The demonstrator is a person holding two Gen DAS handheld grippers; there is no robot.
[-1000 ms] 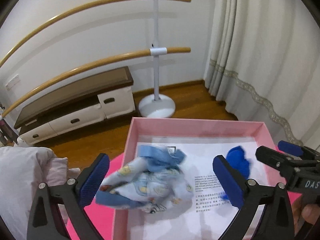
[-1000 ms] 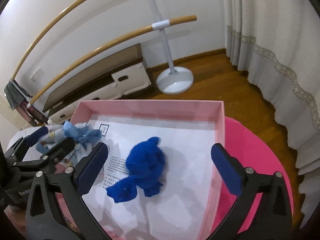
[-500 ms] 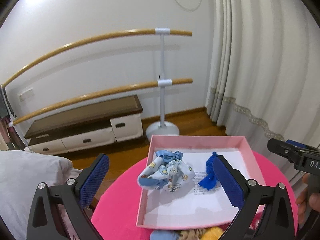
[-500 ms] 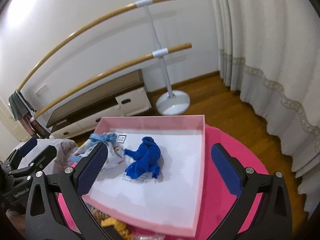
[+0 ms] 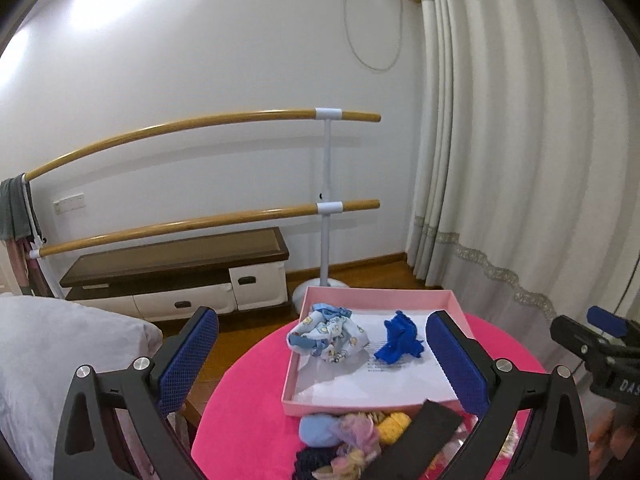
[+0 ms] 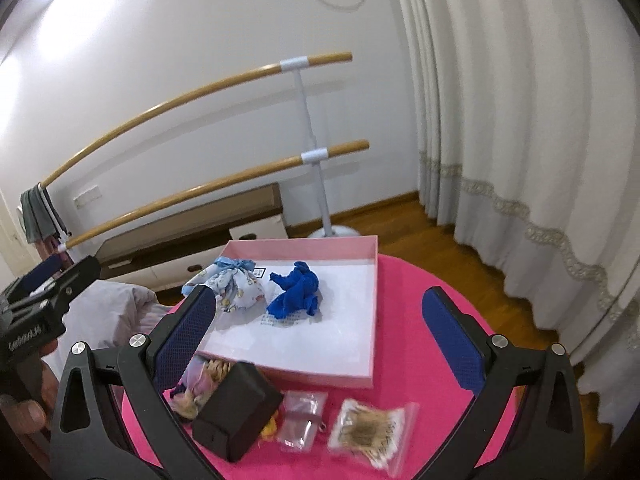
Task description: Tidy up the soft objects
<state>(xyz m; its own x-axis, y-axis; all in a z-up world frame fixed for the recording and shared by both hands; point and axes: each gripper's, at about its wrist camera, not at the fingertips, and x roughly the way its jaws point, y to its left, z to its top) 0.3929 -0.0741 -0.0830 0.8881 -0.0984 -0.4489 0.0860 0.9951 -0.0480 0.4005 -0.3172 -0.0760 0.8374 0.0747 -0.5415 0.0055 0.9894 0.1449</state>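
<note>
A shallow pink box (image 5: 400, 294) (image 6: 374, 300) sits on a round pink table (image 5: 248, 408) (image 6: 404, 280). Inside it lie a white printed cloth bundle with blue trim (image 5: 326, 332) (image 6: 236, 284) and a crumpled blue cloth (image 5: 400, 340) (image 6: 296, 290). In front of the box lies a heap of small soft things (image 5: 352, 436) (image 6: 200, 388) in blue, yellow and pale pink. My left gripper (image 5: 320, 360) and my right gripper (image 6: 320, 328) are both open and hold nothing, raised well back from the box.
A black box (image 6: 236, 410) (image 5: 420, 432) rests by the heap. Two clear plastic bags (image 6: 304, 416) (image 6: 372, 432) lie at the table's front. Behind stand a double wooden bar (image 5: 200, 220), a low cabinet (image 5: 180, 276), curtains (image 5: 520, 160) and a grey cushion (image 5: 48, 352) at left.
Both grippers have pulled up and back from the box, so the whole table and the heap in front now show. The two cloths stay where they lay in the box.
</note>
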